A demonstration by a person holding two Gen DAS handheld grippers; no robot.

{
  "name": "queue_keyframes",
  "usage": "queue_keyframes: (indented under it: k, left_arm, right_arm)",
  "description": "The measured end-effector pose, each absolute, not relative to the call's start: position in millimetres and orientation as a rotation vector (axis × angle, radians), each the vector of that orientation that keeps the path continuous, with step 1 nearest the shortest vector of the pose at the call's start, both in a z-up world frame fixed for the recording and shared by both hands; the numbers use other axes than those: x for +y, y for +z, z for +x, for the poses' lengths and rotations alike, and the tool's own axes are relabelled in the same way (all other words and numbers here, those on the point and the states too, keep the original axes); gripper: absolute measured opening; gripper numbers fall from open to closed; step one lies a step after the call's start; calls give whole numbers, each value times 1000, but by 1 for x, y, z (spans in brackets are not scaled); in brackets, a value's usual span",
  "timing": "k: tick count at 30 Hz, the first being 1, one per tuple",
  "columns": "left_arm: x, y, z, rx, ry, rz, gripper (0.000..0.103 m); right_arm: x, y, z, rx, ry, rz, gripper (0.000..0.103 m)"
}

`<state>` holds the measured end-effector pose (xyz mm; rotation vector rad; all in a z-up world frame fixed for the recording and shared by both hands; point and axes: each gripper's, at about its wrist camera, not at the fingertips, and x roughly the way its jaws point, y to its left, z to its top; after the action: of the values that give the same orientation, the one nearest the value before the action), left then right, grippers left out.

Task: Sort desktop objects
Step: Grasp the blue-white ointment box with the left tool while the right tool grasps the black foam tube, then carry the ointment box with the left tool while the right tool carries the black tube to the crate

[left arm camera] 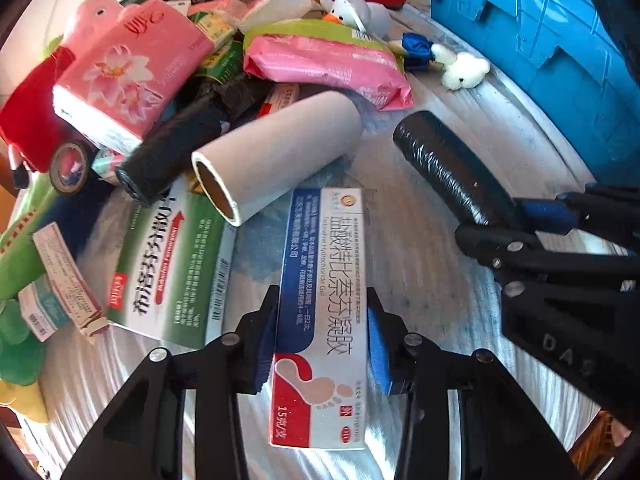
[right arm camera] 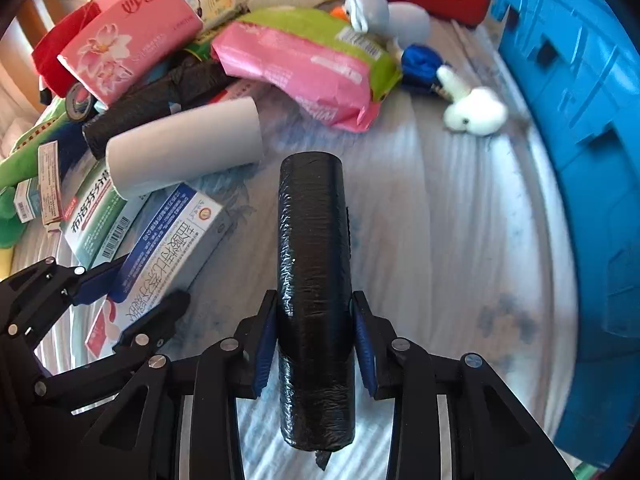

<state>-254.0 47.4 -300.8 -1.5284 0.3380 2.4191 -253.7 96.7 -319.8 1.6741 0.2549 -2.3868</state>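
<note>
Our left gripper pinches a foot-gel box; our right gripper pinches a black bag roll. The pile beyond remains unsorted.

Black bag roll; blue-white-red ointment box; pink floral tissue pack; blue crate.

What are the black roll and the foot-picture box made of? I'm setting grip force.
Black roll: seemingly thin, glossy plastic film wound tight; wrinkles catch the light. Foot-picture box: probably printed, slightly glossy cardboard, with sharp folded edges and flat faces.
</note>
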Motion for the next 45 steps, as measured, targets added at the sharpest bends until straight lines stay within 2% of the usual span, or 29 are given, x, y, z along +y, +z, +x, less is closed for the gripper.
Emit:
queue_keyframes:
  k: [8,11,15,20,26,37,45]
  left_arm:
    - [40,-229,-248,278,2572,-1353,38]
    - [21,-197,-245,265,2632,-1286,38]
    - [10,-148,-229,215,2705,-1178,38]
    - [12,-90,-213,179,2780,-1003,38]
    - [38,-36,-207,140,2791,-824,38]
    - [159,36,-180,140,2652,-594,38]
    - [274,41,-161,153,2500,-641,38]
  right_arm:
    - [100,-263,-248,228,-2486,1472,34]
    - [101,-210,-270,228,-2525,1375,34]
    - [121,-131,-218,232,-2587,1200,34]
    - [128,-59,-193,236,-2672,969,34]
    - [154,0,-174,228,-2764,779,34]
    - [268,59,-156,189,-3016,611,35]
    - [392,50,-156,103,-3171,716,35]
